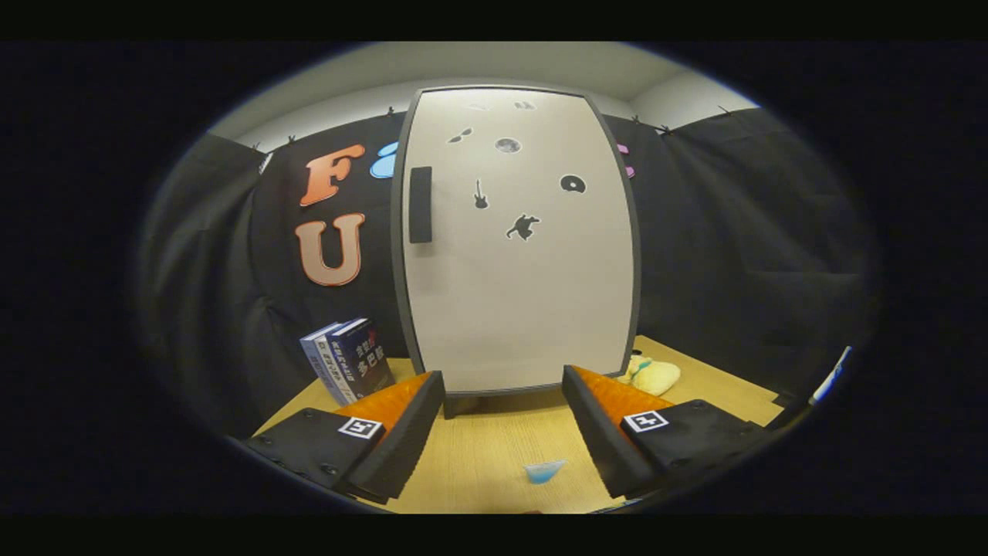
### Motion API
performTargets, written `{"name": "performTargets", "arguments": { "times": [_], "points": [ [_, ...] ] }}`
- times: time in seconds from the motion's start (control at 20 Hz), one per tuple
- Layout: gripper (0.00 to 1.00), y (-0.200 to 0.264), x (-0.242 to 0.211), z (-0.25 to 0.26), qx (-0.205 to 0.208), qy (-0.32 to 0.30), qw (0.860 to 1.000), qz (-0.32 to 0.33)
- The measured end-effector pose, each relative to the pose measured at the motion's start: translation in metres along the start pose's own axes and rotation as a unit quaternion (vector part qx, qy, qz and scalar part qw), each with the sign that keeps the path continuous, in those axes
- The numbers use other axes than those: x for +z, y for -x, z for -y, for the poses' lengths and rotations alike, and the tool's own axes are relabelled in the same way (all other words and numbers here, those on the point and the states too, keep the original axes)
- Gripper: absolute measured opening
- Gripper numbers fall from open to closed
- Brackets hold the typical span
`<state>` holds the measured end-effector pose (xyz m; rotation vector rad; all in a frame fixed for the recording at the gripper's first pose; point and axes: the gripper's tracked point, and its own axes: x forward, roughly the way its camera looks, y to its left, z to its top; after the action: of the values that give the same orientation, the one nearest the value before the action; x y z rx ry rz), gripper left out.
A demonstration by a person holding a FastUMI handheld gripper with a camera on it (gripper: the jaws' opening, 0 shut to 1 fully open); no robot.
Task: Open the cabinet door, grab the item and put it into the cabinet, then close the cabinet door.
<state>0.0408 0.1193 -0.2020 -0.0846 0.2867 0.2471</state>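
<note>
White and tall, the cabinet door (517, 247) stands shut, right in front of the gripper (503, 421). Little black stickers dot its top half. A dark handle (421, 205) sits on the door's left side, high up. The door probably swings from the right side, because the handle is on the left. That is the part to pull.

The jaws stand wide open with nothing between them. They point at the bottom of the door, a bit away from it and not touching. They are open because the handle has to fit between them first. The handle is well above where the jaws point now, so I think the gripper needs to go up and to the left.

The wooden surface (478, 455) carries everything. A soft yellow plush toy (654, 374) lies on it just beside the cabinet's right bottom corner, beyond the right finger. I think this is the item to go inside. It waits close by so it is easy to grab once the door is open.

Two dark blue books (347, 359) stand leaning by the cabinet's left bottom corner. A small pale blue thing (544, 469) lies on the surface between the fingers, close to the camera. I cannot tell what it is.

No part of the task looks done yet, since the door is shut and the toy is outside.
</note>
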Motion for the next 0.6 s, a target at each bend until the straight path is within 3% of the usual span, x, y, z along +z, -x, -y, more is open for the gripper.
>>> {"name": "performTargets", "arguments": {
  "times": [0.3, 0.6],
  "points": [
    [0.98, -0.01, 0.032, -0.011, 0.0, -0.014, 1.0, 0.017],
    [0.98, -0.053, 0.12, -0.054, 0.019, -0.001, 0.997, 0.069]
  ]
}}
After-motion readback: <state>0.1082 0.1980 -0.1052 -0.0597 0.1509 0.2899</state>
